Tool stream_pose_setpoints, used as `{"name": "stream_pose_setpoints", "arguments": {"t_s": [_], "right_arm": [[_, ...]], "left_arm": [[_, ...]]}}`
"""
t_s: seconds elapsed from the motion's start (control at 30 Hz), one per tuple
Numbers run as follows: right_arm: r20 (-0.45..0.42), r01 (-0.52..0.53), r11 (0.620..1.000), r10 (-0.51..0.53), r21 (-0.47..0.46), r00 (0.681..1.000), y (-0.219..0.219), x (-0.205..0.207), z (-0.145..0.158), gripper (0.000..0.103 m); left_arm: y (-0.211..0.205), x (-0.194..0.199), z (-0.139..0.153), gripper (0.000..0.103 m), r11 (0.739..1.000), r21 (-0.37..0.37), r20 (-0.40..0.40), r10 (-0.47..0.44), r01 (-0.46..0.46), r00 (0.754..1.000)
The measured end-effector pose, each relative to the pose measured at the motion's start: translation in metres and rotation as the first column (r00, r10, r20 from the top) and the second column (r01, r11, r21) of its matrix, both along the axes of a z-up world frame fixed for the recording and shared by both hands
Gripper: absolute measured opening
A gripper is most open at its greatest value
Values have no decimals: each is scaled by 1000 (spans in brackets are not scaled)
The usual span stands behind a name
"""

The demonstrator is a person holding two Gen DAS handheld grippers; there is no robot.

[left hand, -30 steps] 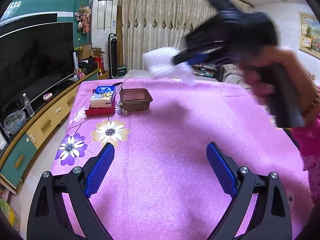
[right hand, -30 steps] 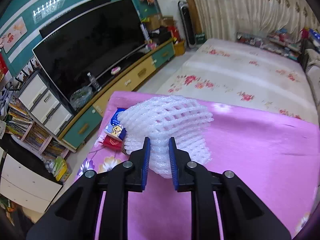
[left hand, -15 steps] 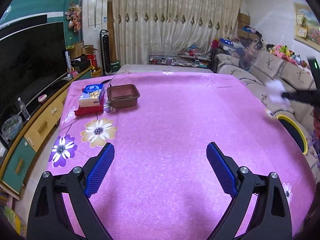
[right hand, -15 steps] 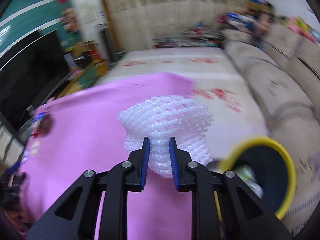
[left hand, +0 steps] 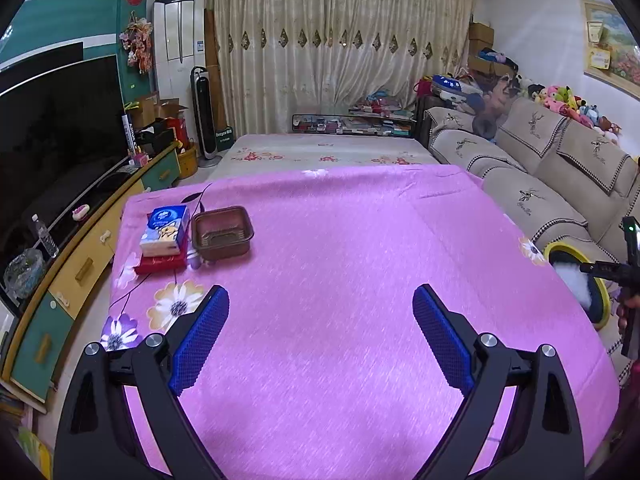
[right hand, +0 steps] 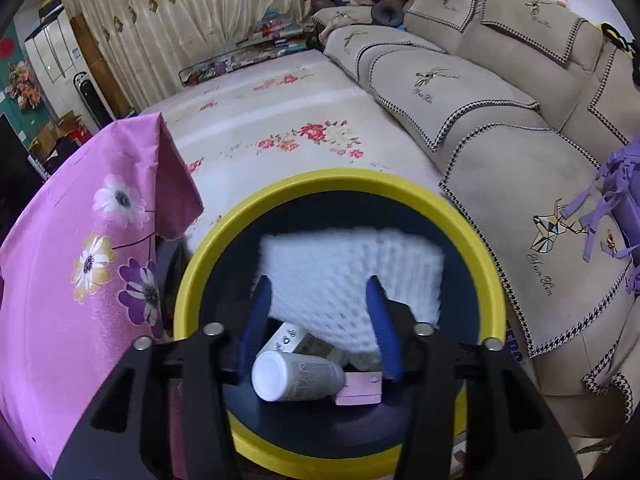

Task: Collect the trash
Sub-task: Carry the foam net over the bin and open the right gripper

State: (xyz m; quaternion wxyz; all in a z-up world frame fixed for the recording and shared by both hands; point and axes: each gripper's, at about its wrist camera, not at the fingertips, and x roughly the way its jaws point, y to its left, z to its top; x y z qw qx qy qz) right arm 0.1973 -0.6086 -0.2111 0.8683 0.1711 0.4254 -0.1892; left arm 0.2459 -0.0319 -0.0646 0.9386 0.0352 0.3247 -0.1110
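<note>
White foam netting (right hand: 352, 276) is dropping straight below the right gripper (right hand: 320, 320), whose jaws have just been opening, into the yellow-rimmed bin (right hand: 188, 280) beside the table's (left hand: 320, 260) right edge; the left gripper (left hand: 320, 336) is hovering released, empty.

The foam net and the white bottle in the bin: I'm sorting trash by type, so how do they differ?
The foam net is a soft, open white mesh; the white bottle is smooth, solid and labelled. The net is blurred, up at the bin's mouth between the right gripper's open jaws, which have just been opening; the bottle lies on its side at the bottom. The net looks broader than the bottle. Both are white and within the yellow-rimmed bin.
</note>
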Motion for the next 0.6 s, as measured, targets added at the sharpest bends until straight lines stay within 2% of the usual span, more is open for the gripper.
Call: {"name": "stream_pose_setpoints", "arguments": {"t_s": [0.23, 0.37, 0.6], "right_arm": [[34, -5, 1000, 5, -14, 999, 3, -13, 7, 55], [51, -18, 1000, 19, -9, 999, 9, -17, 13, 56], [60, -33, 999, 33, 6, 998, 17, -13, 13, 57]], "left_arm": [[-9, 31, 0, 92, 1000, 24, -11, 16, -15, 1000], [-7, 63, -3, 91, 998, 48, -22, 45, -44, 999], [5, 128, -20, 74, 993, 49, -85, 112, -108, 990]]}}
